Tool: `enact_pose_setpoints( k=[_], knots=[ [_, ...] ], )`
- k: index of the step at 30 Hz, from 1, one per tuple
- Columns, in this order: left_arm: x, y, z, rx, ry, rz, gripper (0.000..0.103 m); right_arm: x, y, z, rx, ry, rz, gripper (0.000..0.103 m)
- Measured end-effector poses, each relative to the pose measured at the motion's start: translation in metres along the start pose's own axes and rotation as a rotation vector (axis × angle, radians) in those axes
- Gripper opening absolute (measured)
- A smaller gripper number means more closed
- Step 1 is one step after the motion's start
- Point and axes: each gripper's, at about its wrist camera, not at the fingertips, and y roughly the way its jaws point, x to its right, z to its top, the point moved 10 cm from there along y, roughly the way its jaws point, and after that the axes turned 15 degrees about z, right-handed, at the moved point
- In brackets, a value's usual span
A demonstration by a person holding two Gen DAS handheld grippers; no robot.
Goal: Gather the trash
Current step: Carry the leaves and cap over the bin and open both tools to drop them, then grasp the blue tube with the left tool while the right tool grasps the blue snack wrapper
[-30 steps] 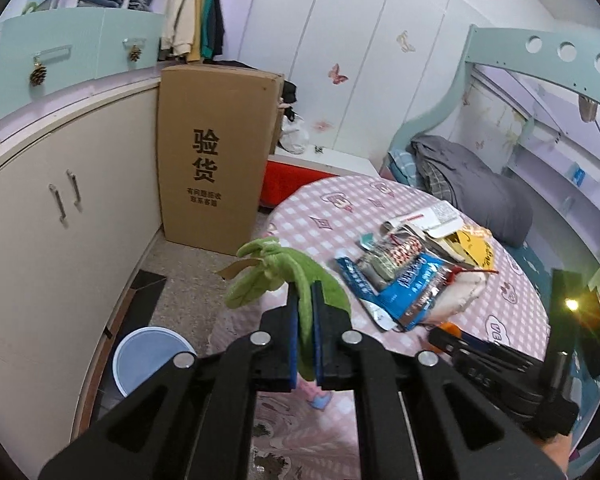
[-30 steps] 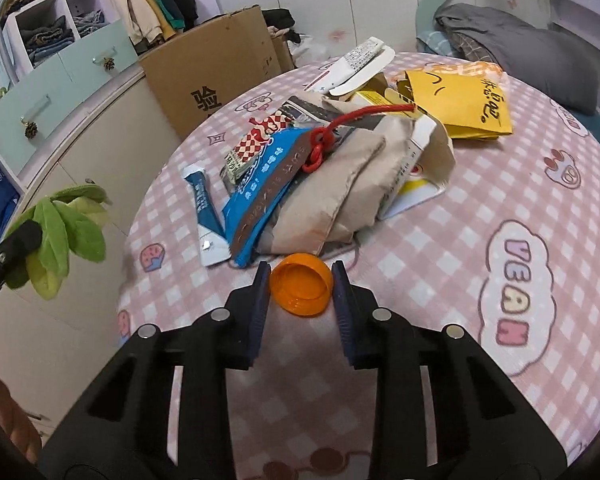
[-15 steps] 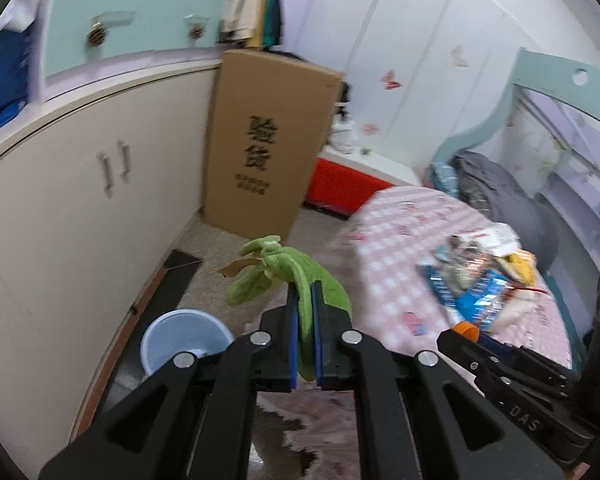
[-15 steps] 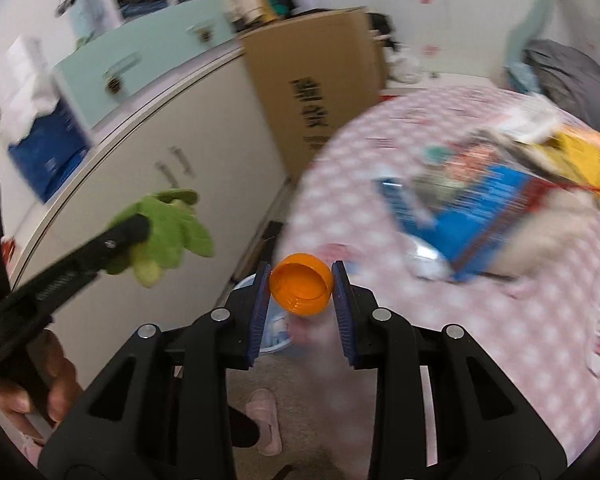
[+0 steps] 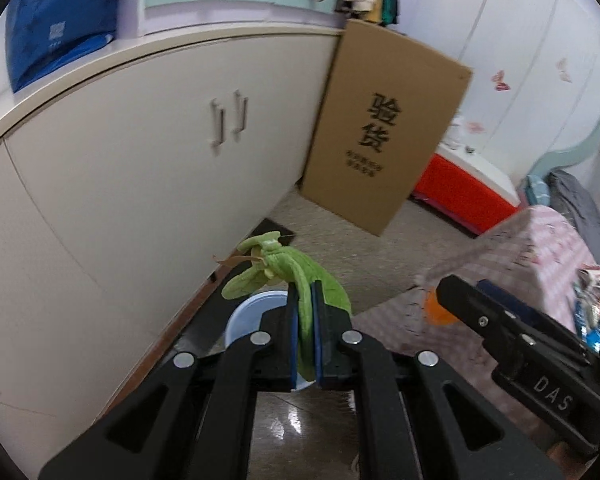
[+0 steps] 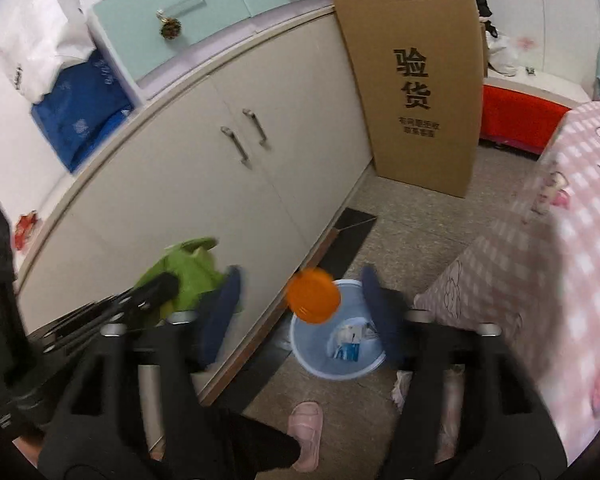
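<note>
Opening at this moment, the right gripper (image 6: 300, 300) has its two blue pads blurred and standing apart, and the orange cap (image 6: 313, 295) sits between them without touching either pad. Below the cap, on the floor near the cabinet (image 6: 204, 184), is the light blue bin (image 6: 306, 354), which has some paper and a blue packet inside. The cap is over the near left part of the bin's rim.

The left gripper (image 5: 305, 312) is closed tightly on a green plush piece (image 5: 288, 272); the green fabric is pressed between the blue pads and its leaf-like ends stick out past the fingertips. In the left wrist view the bin (image 5: 244, 316) is partly hidden behind this gripper.

A tall cardboard box (image 6: 416, 84) leans against the cabinet at the far side. The pink checked tablecloth (image 6: 560, 248) hangs at the right. A pink slipper (image 6: 306, 432) lies on the floor near the bin.
</note>
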Motion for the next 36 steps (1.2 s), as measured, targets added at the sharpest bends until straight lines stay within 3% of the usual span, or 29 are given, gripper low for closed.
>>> enact_pose_setpoints(
  k=[15,21,29,31,32,33,36],
  knots=[
    [0.007,0.025,-0.009,-0.057,0.038,0.010,0.006,0.009,0.003,-0.013,-0.002,-0.001,-0.076,0.068],
    [0.017,0.035,-0.006,-0.071,0.058,0.017,0.006,0.014,-0.010,-0.006,0.054,-0.012,-0.121,0.070],
    [0.039,0.035,0.016,-0.037,0.066,-0.009,0.010,0.021,-0.041,0.018,0.203,-0.009,-0.159,0.072],
    [0.041,0.038,0.021,-0.043,0.050,0.000,0.021,0.025,-0.047,0.022,0.225,0.004,-0.163,0.073],
    [0.040,0.042,0.022,-0.056,0.046,0.017,0.055,0.027,-0.049,0.023,0.229,0.010,-0.163,0.073],
    [0.040,0.044,0.023,-0.064,0.042,0.029,0.079,0.029,-0.050,0.023,0.229,0.016,-0.166,0.073],
    [0.035,0.042,0.022,-0.053,0.034,0.048,0.079,0.034,-0.052,0.021,0.226,0.036,-0.166,0.073]
  ],
)
